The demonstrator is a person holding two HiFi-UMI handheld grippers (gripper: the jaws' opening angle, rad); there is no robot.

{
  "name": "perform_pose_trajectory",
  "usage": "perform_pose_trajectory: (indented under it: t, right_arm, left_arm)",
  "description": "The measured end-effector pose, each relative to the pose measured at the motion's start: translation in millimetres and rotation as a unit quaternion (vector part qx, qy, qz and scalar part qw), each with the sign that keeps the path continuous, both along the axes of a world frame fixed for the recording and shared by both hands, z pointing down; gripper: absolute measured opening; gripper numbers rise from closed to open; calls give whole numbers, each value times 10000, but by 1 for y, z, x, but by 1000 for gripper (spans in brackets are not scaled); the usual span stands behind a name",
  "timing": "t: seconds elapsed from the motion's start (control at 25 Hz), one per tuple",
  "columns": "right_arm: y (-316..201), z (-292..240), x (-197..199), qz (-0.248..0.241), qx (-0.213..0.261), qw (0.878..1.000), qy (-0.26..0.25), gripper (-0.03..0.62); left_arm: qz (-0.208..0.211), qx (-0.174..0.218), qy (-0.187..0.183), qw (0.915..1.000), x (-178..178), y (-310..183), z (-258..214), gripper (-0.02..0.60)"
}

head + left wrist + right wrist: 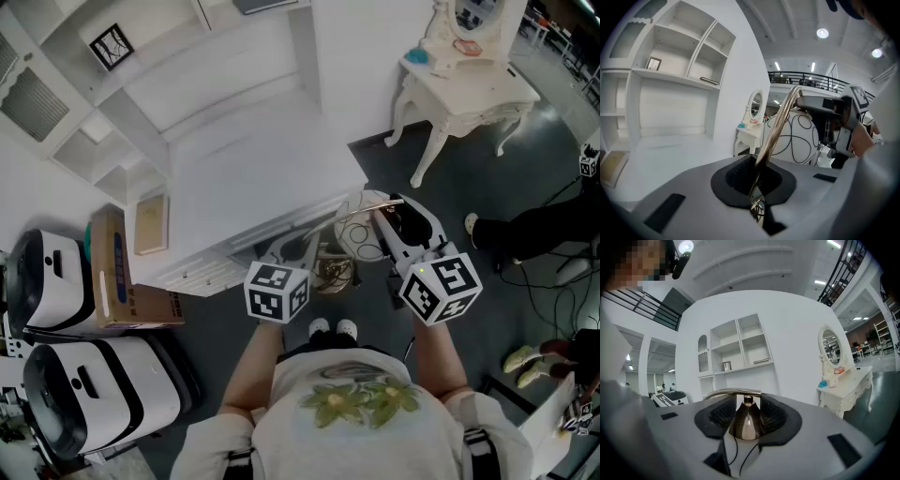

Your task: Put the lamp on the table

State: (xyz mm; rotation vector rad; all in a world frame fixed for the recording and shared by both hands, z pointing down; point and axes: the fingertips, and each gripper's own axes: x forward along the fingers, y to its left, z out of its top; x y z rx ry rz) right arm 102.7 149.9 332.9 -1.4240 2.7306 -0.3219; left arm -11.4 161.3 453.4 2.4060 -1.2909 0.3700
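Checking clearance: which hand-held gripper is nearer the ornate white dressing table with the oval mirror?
Right. The right hand-held gripper, closed on the brass lamp at its cone, is toward the white dressing table; the left hand-held gripper, clamping the thin stem, is farther, across the lamp.

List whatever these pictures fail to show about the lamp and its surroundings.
- Foot of the lamp: hidden under the body of the left gripper in the left gripper view, only partly seen in the head view.
- Framed picture: too small in every view to tell what it shows.
- Teal thing on the dressing table: too small to identify.
- Person: cut off by the head view's right edge.
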Motion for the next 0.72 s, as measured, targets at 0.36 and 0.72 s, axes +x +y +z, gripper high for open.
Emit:
perform_pose_trajectory:
  t: [0.36,0.72]
  right_arm:
    - [4,-1,-5,87,5,10000,40,175]
    - [3,-1,-3,118,12,9999,-12,175]
  left_arm:
    - [68,-22,42,10000,-3,5,0,26]
    - [39,1,37,10000,-3,2,-2,26]
